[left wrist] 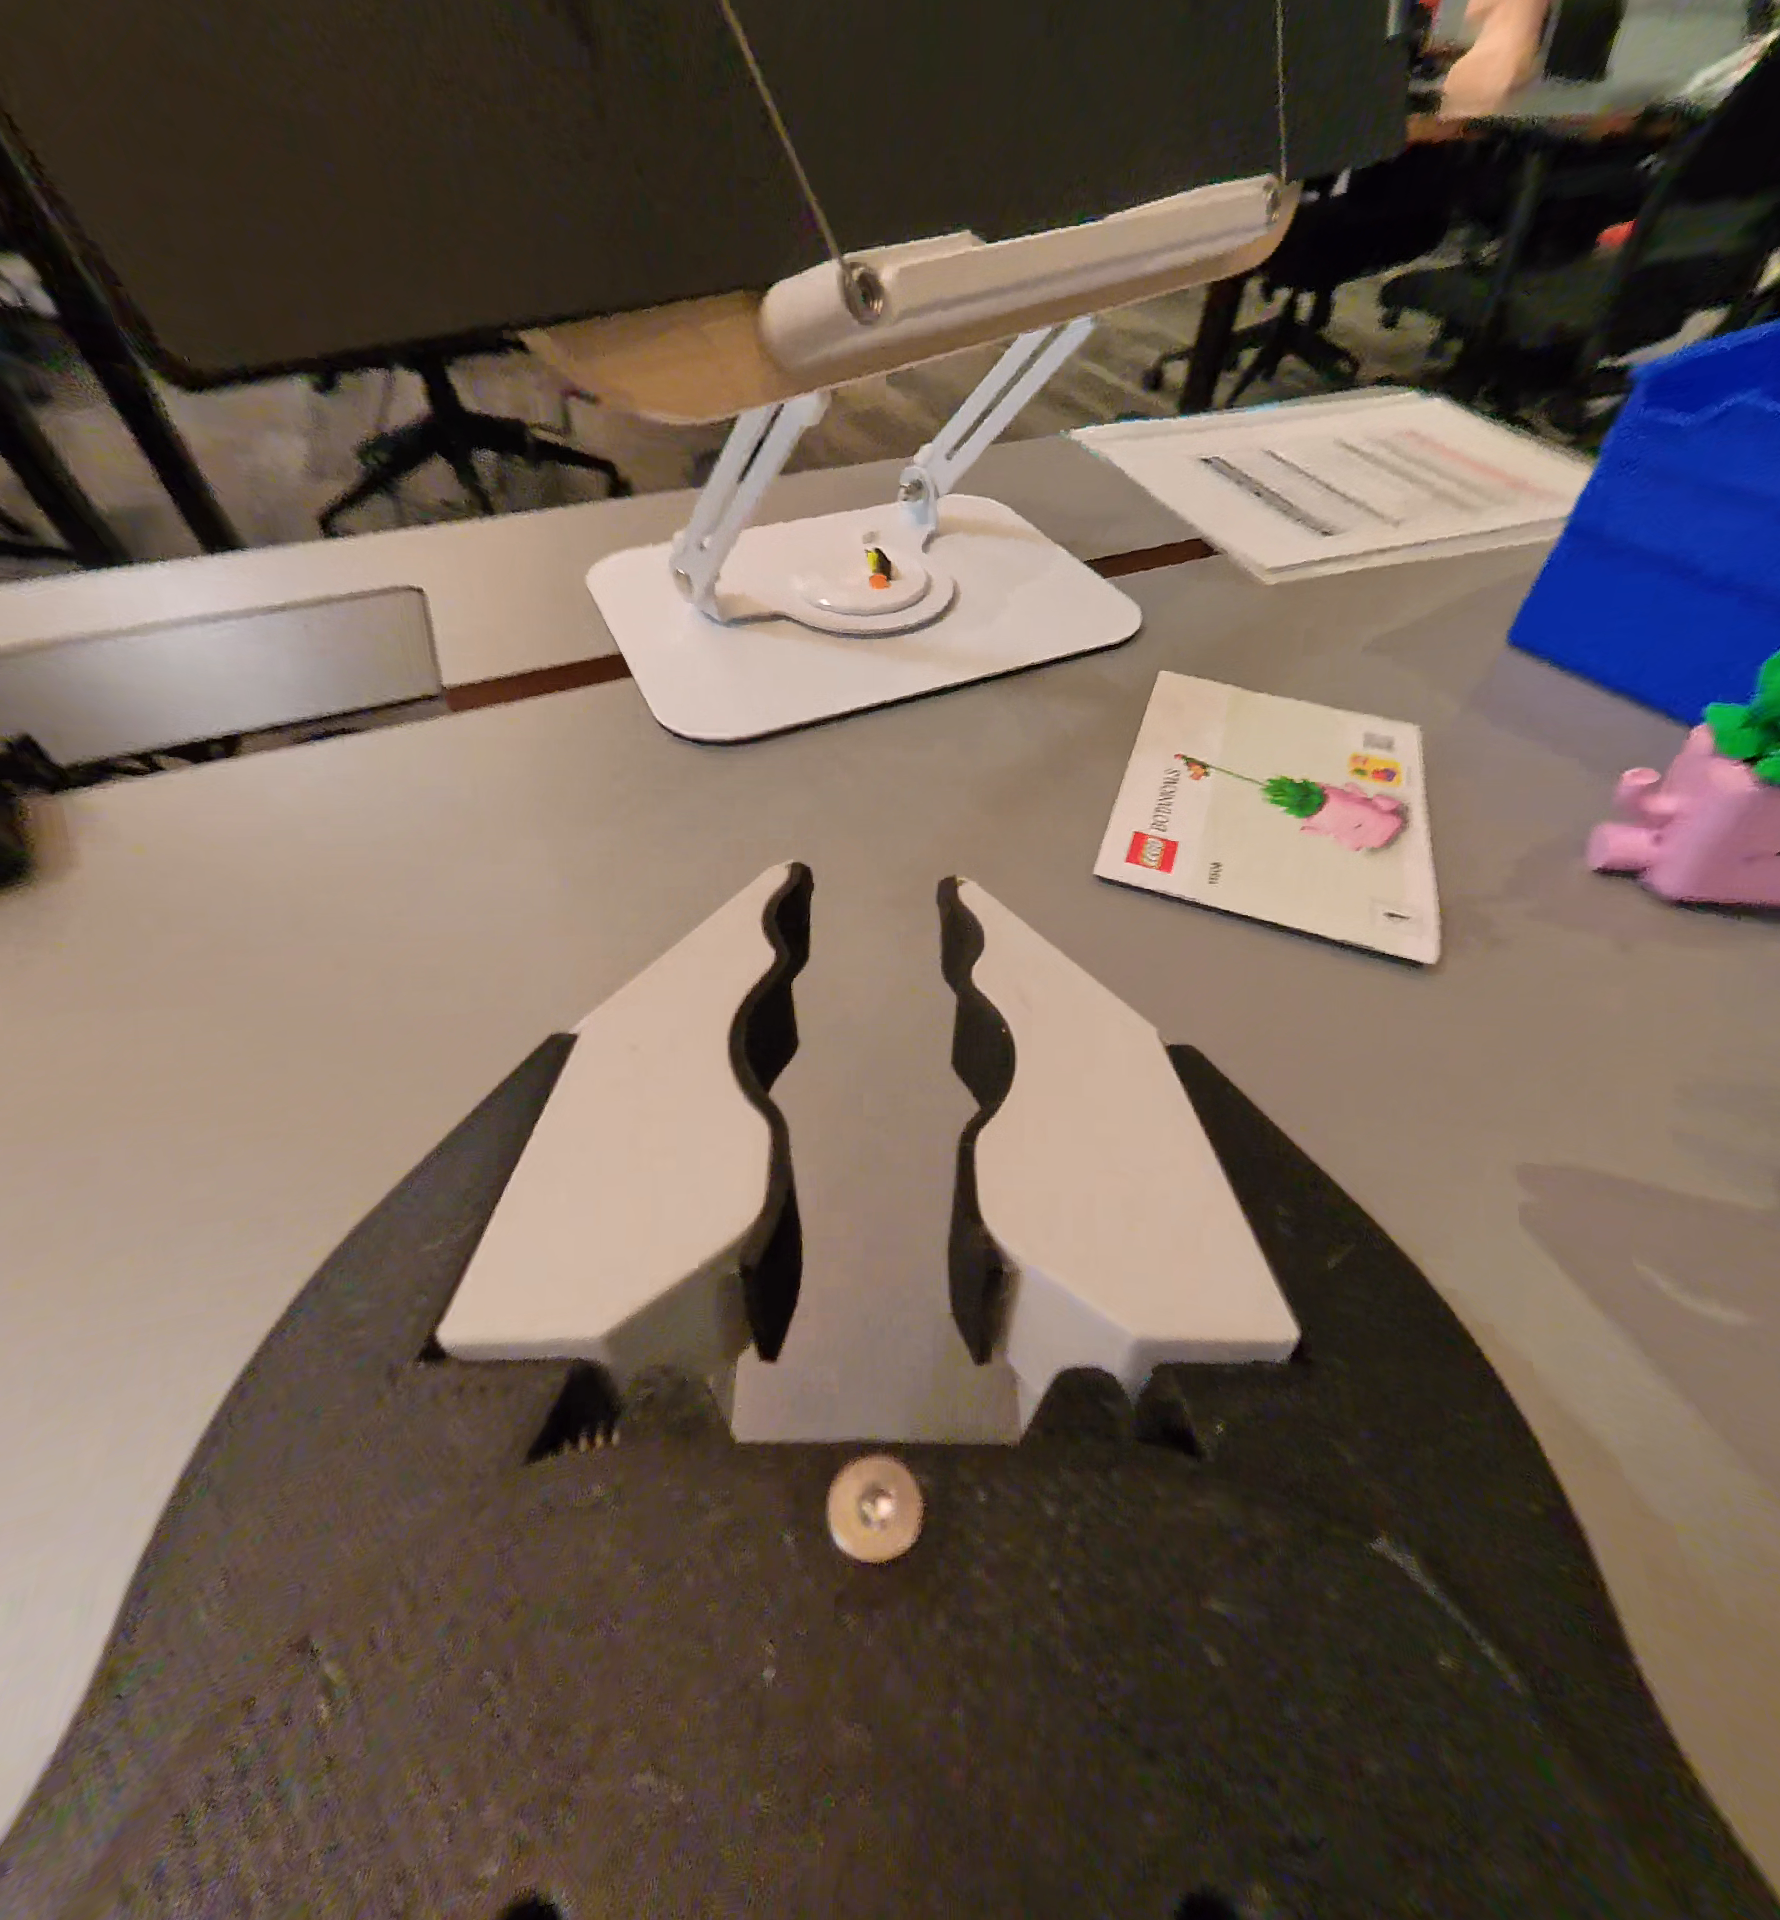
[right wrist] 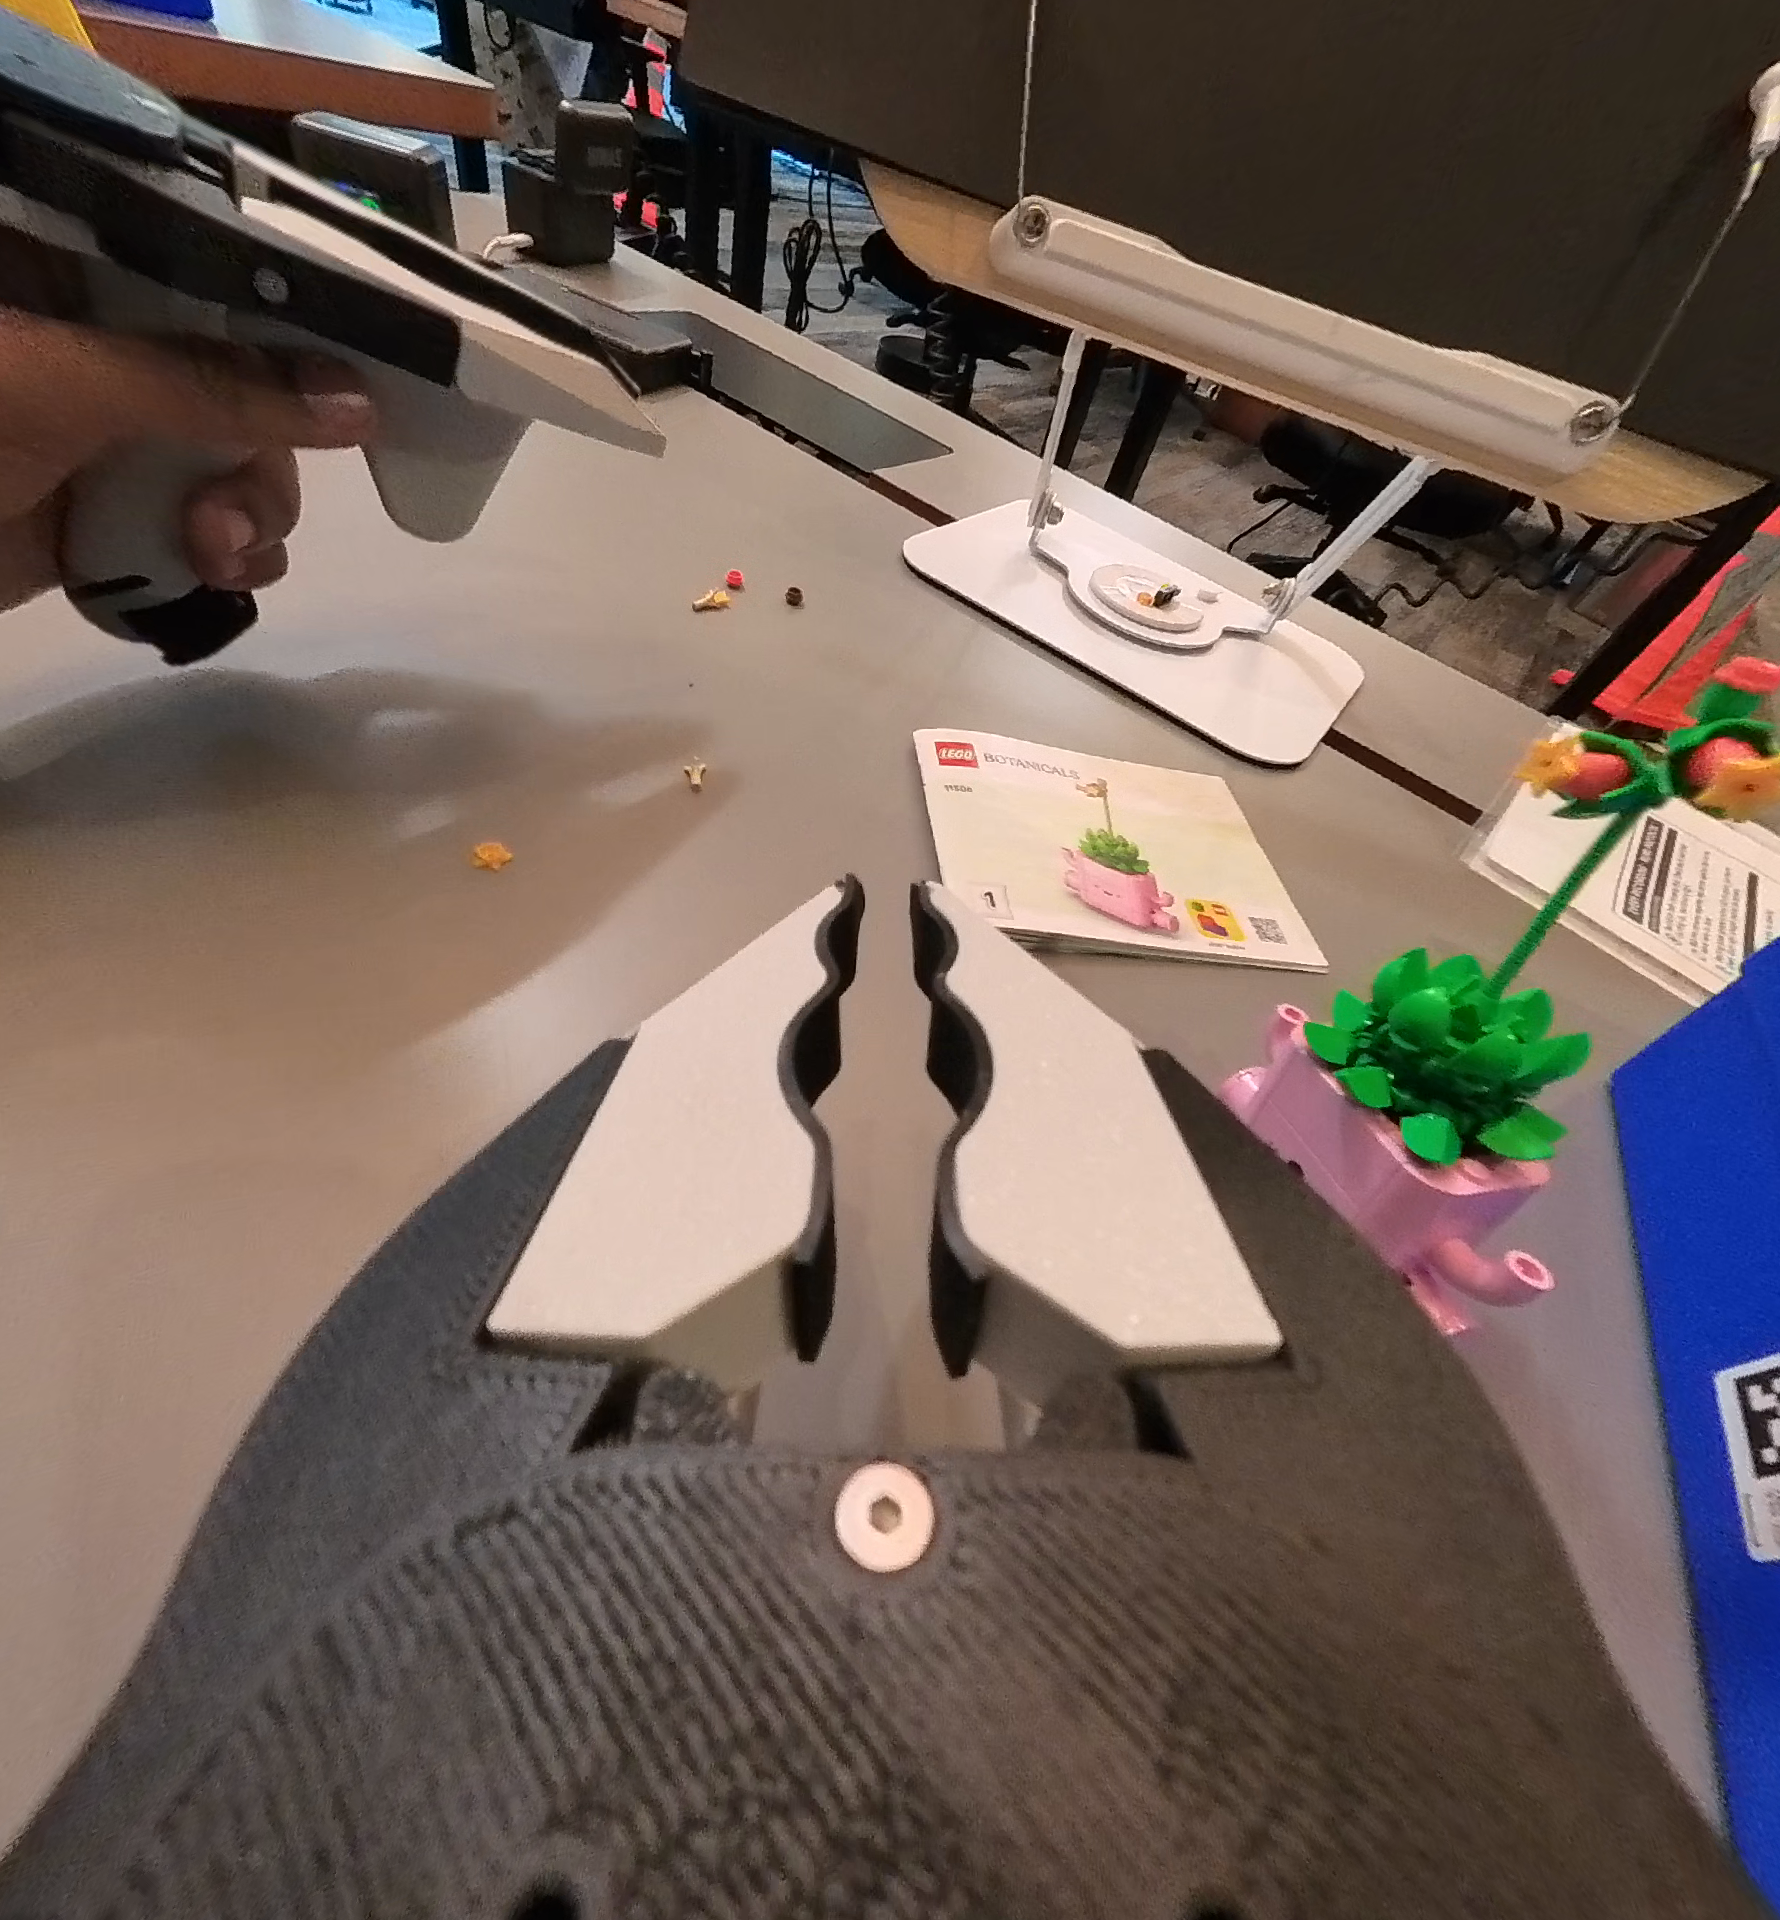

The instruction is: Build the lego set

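1. From my end the build looks nearly done: the pink pot model [right wrist: 1385,1174] stands assembled on the tabletop [right wrist: 242,1039], its green leaf rosette [right wrist: 1437,1049] filled in, and a green stem [right wrist: 1561,894] rises from it to red buds and yellow-orange flowers [right wrist: 1655,774] at the top.
2. I judge that what is left is small: a few loose pieces lie scattered on the tabletop, namely an orange flower piece [right wrist: 491,855], a tan piece [right wrist: 696,774], and a far cluster of tan, red and dark brown bits [right wrist: 735,590]. Whether they are spares or still belong on the model I cannot tell.
3. The instruction booklet [right wrist: 1114,862] lies closed, flat, just ahead of my right gripper [right wrist: 886,891].
4. The right gripper holds nothing; its jaws stand narrowly apart. The pot model sits just to its right, close beside the finger, between it and a blue bin [right wrist: 1748,1247]. The loose pieces lie ahead and to the left.
5. The left gripper [left wrist: 873,883] is empty too, jaws parted a little wider. The pot model [left wrist: 1717,831] sits well off to its right, past the booklet [left wrist: 1270,821].
6. A white tablet stand [right wrist: 1156,623] rests farther back, with tiny pieces on its base.
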Demonstrator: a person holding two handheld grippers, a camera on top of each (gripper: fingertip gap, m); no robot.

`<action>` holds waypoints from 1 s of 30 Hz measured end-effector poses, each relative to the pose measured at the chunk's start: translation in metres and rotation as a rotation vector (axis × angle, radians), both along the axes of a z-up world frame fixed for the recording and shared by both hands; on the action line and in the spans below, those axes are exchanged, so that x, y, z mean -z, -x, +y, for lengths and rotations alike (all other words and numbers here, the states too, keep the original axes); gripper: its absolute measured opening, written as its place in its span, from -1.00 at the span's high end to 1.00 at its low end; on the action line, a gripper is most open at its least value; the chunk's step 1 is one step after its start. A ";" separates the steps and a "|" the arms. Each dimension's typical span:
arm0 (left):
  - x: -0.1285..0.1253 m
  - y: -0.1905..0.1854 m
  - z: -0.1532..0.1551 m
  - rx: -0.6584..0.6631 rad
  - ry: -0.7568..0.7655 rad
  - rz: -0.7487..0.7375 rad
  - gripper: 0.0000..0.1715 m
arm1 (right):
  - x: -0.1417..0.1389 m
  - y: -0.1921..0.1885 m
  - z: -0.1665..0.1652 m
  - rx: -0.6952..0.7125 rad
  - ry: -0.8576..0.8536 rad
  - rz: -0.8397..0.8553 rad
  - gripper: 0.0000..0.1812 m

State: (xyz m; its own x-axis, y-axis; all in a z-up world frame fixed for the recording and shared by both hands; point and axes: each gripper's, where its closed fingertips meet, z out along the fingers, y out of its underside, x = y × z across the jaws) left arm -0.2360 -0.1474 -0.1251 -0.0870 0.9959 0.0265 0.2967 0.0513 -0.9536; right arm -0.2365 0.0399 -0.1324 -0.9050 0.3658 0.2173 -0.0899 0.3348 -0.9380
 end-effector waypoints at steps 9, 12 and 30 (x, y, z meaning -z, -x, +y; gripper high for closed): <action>-0.004 -0.004 -0.014 -0.010 -0.154 0.047 0.53 | 0.002 -0.002 -0.001 -0.007 -0.019 0.015 0.91; 0.000 -0.002 -0.007 0.024 -0.218 0.039 0.51 | 0.003 -0.002 -0.002 -0.009 -0.027 0.023 0.91; 0.008 0.003 0.012 0.117 -0.235 0.001 0.55 | 0.005 -0.005 -0.004 -0.015 -0.050 0.045 0.91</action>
